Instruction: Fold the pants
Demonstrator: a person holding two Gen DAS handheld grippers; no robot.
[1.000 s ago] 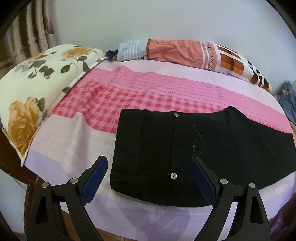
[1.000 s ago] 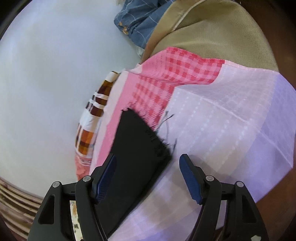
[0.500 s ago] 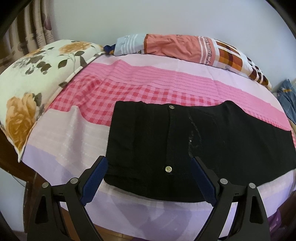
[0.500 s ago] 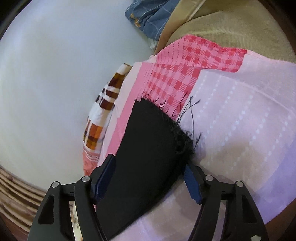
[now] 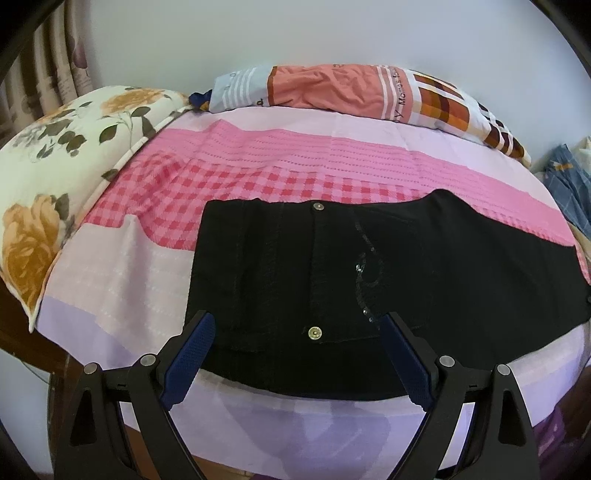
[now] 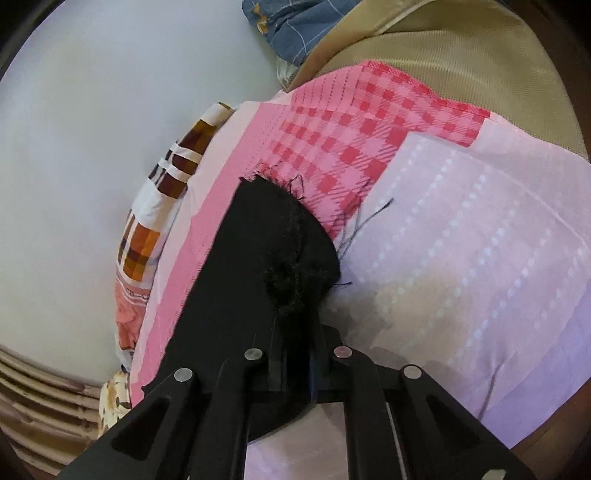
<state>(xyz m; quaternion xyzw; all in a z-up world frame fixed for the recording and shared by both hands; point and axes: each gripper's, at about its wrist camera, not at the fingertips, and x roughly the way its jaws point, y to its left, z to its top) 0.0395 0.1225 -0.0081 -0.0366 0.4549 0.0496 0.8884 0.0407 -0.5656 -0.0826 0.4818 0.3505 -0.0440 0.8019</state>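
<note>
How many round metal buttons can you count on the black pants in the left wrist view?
2. One button sits at the far edge of the black pants; the other button lies near the front edge, between the open left claw's fingers. Others may be hidden.

plain pale wall, striped curtain at left, bed under pink-and-lilac checked sheet, floral pillow, patchwork bolster along wall

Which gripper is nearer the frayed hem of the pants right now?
Right. The right gripper is shut on the pants at the frayed hem. The left gripper is open at the waist end, by the near edge.
</note>
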